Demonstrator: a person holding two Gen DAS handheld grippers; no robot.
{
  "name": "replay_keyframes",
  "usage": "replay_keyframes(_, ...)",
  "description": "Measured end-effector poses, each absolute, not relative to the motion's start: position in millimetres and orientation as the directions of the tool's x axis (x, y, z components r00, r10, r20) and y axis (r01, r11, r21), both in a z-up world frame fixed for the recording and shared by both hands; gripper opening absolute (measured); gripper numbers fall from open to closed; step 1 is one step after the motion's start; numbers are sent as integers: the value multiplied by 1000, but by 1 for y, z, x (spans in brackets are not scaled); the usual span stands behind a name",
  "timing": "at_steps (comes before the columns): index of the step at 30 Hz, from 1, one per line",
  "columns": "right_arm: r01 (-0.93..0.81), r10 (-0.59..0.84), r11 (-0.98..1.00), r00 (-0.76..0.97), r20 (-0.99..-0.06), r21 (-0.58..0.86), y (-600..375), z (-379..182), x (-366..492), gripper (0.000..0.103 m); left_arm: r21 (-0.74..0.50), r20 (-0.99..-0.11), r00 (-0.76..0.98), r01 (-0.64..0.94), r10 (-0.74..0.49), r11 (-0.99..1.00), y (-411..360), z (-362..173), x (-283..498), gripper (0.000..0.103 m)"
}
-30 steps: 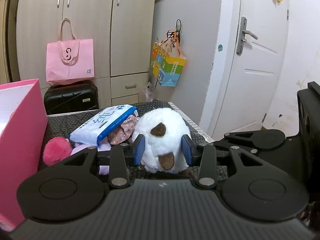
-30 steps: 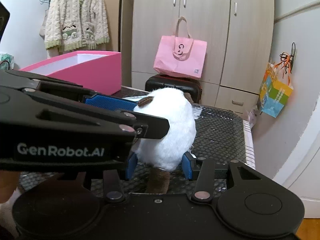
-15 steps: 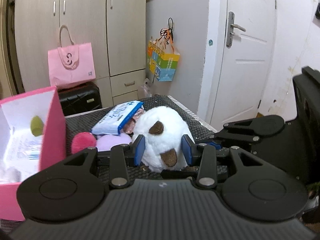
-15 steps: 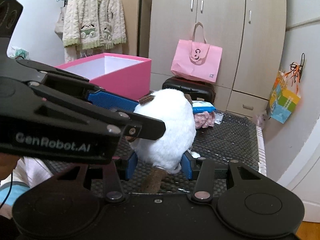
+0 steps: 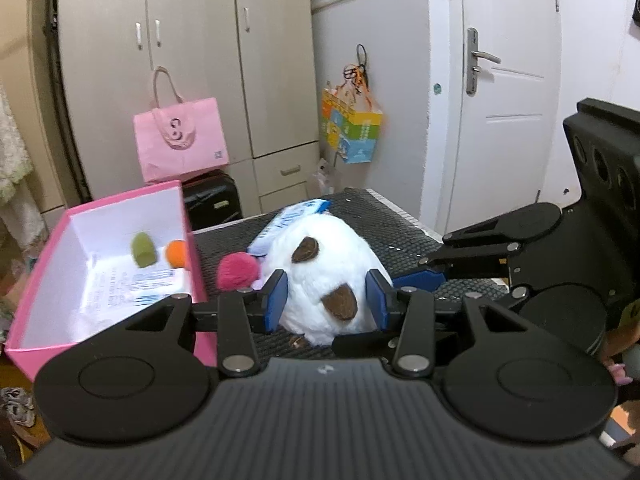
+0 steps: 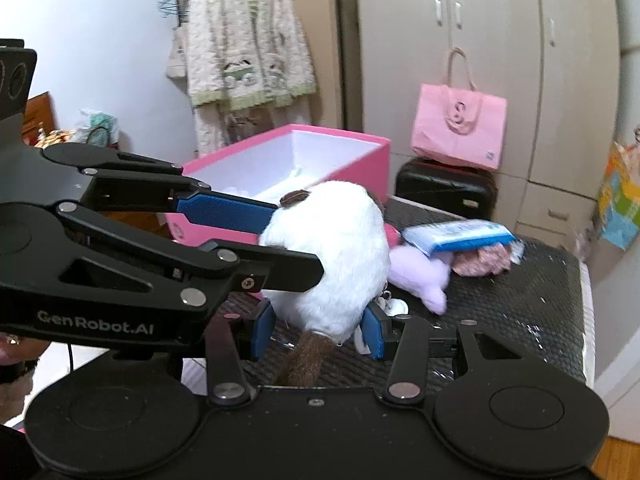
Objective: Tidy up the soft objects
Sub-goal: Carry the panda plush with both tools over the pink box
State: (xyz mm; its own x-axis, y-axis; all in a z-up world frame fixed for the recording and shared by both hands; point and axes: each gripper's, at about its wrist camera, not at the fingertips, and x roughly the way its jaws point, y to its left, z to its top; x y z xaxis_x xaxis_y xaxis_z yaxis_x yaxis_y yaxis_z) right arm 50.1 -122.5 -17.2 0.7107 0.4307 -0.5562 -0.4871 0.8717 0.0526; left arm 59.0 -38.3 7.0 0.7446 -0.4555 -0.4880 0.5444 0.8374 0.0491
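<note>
I have the white plush toy (image 5: 324,276) clamped from two sides — my left gripper (image 5: 326,306) squeezes its head between the blue pads, jaws having just eased open a little with the plush between them, and my right gripper (image 6: 318,330) grips its lower end by the brown tail. The plush sits just beside the pink box (image 5: 52,276), on the side toward the door. A pink pom-pom (image 5: 237,270) lies between plush and box — a green piece (image 5: 143,250) and an orange ball (image 5: 176,253) lie inside the box.

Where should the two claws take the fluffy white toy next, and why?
Probably carry it sideways over the open pink box and lower it in. Both the left claw and the right claw squeeze the white plush toy, and the box already holds small soft things, with room beside them.
</note>
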Motion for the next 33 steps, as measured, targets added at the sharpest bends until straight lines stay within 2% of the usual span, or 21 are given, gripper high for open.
replay_keyframes(11, -583, 528, 811, 692, -491, 50, -72, 24, 79, 52, 32, -381, 825, 464, -418, 885, 26, 42, 64, 42)
replay_keyframes(21, -604, 550, 795, 677, -488, 58, -27, 38, 145, 52, -92, -319, 847, 419, -426, 903, 84, 46, 133, 45)
replay_keyframes(27, -602, 581, 783, 619, -529, 155, -18, 18, 202, 52, -228, -376, 817, 375, -437, 898, 111, 19, 194, 45)
replay_keyframes(33, -594, 537, 791, 560, -631, 145, 0, -17, 241, 52, -311, -476, 760, 327, -444, 893, 125, -22, 237, 45)
